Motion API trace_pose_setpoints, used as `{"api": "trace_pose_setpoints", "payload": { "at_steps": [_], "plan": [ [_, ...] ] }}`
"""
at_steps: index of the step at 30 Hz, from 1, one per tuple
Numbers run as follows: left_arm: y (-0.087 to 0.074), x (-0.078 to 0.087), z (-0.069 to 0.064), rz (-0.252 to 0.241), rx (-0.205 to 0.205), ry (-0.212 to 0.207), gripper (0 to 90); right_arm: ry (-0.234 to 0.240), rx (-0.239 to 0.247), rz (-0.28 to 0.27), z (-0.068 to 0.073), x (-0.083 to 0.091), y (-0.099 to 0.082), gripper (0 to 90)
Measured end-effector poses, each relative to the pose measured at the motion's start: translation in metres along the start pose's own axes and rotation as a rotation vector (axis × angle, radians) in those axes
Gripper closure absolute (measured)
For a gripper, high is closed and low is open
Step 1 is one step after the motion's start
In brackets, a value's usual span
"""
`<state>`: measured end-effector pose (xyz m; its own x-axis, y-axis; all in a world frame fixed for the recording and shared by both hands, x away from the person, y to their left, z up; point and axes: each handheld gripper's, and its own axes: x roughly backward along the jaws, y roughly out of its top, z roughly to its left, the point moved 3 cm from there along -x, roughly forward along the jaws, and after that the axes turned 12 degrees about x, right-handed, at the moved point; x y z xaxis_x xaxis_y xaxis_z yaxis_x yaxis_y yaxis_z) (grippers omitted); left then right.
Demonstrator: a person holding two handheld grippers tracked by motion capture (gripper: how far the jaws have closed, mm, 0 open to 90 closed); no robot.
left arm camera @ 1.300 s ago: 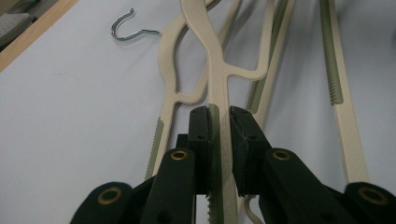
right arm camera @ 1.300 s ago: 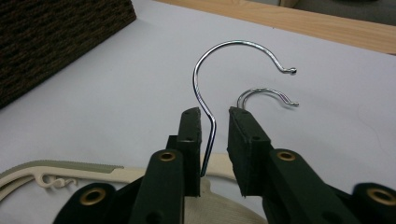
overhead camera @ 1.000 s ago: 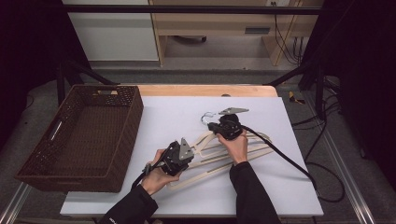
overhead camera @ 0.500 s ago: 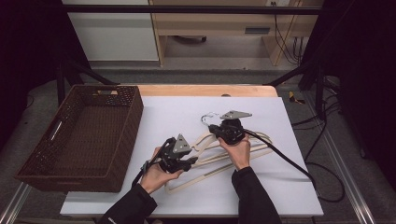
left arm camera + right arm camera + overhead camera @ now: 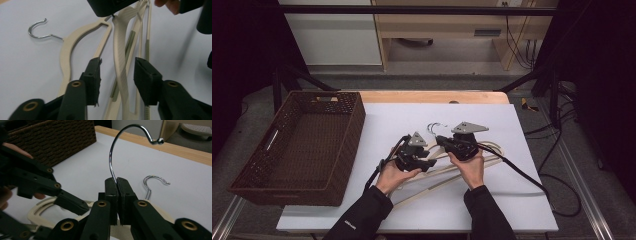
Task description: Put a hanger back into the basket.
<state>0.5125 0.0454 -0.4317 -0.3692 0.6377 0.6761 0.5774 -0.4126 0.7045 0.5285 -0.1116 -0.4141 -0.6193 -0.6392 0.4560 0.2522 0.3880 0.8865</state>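
Several cream plastic hangers lie stacked on the white table. My right gripper is shut on the metal hook of one hanger, and the hook stands up from its jaws. My left gripper has just been opening. Its jaws now stand apart around a cream hanger arm without pressing on it. Another hanger lies flat beside it, its hook resting on the table. The right gripper's black body sits just beyond.
A brown wicker basket stands at the left of the table. A second hook lies on the white surface ahead of my right gripper. The wooden far edge runs behind. A black cable trails off right.
My left gripper has moved right, toward the right gripper, and its jaws have opened around a hanger arm. The right gripper stays shut on the hook and has shifted a little.
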Motion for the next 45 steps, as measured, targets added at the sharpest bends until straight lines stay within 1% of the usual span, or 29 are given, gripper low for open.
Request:
{"api": "trace_pose_setpoints", "payload": {
  "at_steps": [3,4,5,6,8,10,11,12,15,16,18,19,21,22,23,24,25,26,27,28,29,30,31,32,33,37,39,44,45],
  "plan": [
    [0.0,-0.004,0.0,-0.001,0.019,-0.019,69.9,0.005,0.014,-0.008,0.002,0.005,0.001,87.8],
    [0.0,-0.004,-0.001,0.005,0.024,-0.036,69.9,0.005,0.014,-0.008,0.002,0.005,0.001,87.8],
    [0.0,-0.004,-0.001,0.006,0.029,-0.05,73.5,0.005,0.019,-0.009,0.002,0.006,0.001,87.8],
    [0.0,-0.004,-0.002,0.007,0.019,-0.051,79.2,0.01,0.021,-0.012,0.002,0.006,0.001,87.7],
    [0.0,-0.003,-0.003,0.011,0.015,-0.047,79.4,0.009,0.02,-0.014,0.002,0.006,0.001,87.5],
    [0.0,-0.002,-0.003,0.012,0.026,-0.06,80.1,0.012,0.021,-0.017,0.003,0.007,0.001,86.8],
    [0.0,-0.001,-0.003,0.005,0.033,-0.066,81.5,0.022,0.021,-0.026,0.004,0.009,0.002,80.3],
    [0.0,0.001,-0.004,-0.001,0.042,-0.087,82.4,0.027,0.027,-0.035,0.005,0.01,0.003,77.7],
    [0.001,0.006,-0.011,-0.022,0.046,-0.12,84.4,0.027,0.038,-0.045,0.007,0.019,0.004,68.8],
    [0.001,0.008,-0.014,-0.021,0.044,-0.137,84.4,0.027,0.038,-0.045,0.007,0.019,0.004,68.8],
    [0.0,0.011,-0.02,-0.023,0.031,-0.135,85.2,0.036,0.053,-0.048,0.01,0.028,0.004,62.1],
    [-0.001,0.014,-0.027,-0.032,0.031,-0.146,85.9,0.051,0.066,-0.067,0.014,0.04,0.006,54.9],
    [-0.001,0.017,-0.029,-0.037,0.023,-0.144,86.2,0.05,0.072,-0.082,0.018,0.053,0.007,49.1],
    [-0.001,0.019,-0.032,-0.044,0.018,-0.144,86.2,0.05,0.072,-0.082,0.018,0.053,0.007,49.1],
    [0.0,0.024,-0.036,-0.058,0.01,-0.131,86.3,0.032,0.079,-0.097,0.02,0.067,0.007,42.9],
    [0.0,0.024,-0.036,-0.058,0.01,-0.131,86.3,0.032,0.079,-0.097,0.02,0.067,0.007,42.9],
    [0.0,0.027,-0.038,-0.063,0.009,-0.123,86.4,0.028,0.077,-0.117,0.022,0.079,0.007,35.4],
    [0.001,0.03,-0.039,-0.072,0.007,-0.118,86.4,0.026,0.073,-0.134,0.022,0.085,0.007,31.2],
    [0.001,0.033,-0.04,-0.076,0.005,-0.109,86.4,0.026,0.073,-0.134,0.022,0.085,0.007,31.2],
    [0.002,0.039,-0.04,-0.09,0.003,-0.101,86.4,0.023,0.056,-0.153,0.021,0.096,0.003,25.4],
    [0.002,0.039,-0.04,-0.09,0.003,-0.101,86.4,0.023,0.056,-0.153,0.021,0.096,0.003,25.4],
    [0.004,0.047,-0.04,-0.104,0.006,-0.099,86.4,0.002,0.049,-0.159,0.018,0.104,-0.003,19.5],
    [0.004,0.047,-0.04,-0.104,0.006,-0.099,86.4,-0.016,0.045,-0.158,0.016,0.108,-0.007,17.0],
    [0.005,0.051,-0.04,-0.111,0.01,-0.102,86.4,-0.016,0.045,-0.158,0.016,0.108,-0.007,17.0],
    [0.006,0.055,-0.041,-0.123,0.006,-0.094,86.4,-0.042,0.036,-0.149,0.011,0.114,-0.015,14.7],
    [0.011,0.075,-0.04,-0.158,0.001,-0.072,86.4,-0.07,0.035,-0.142,0.004,0.121,-0.026,11.4],
    [0.014,0.084,-0.039,-0.176,-0.001,-0.059,86.4,-0.102,0.021,-0.128,-0.002,0.126,-0.036,8.7],
    [0.019,0.11,-0.036,-0.201,-0.019,-0.037,86.4,-0.133,0.001,-0.108,-0.008,0.132,-0.048,7.0],
    [0.022,0.12,-0.034,-0.213,-0.021,-0.032,86.4,-0.14,0.002,-0.105,-0.009,0.133,-0.05,6.7]
  ]
}}
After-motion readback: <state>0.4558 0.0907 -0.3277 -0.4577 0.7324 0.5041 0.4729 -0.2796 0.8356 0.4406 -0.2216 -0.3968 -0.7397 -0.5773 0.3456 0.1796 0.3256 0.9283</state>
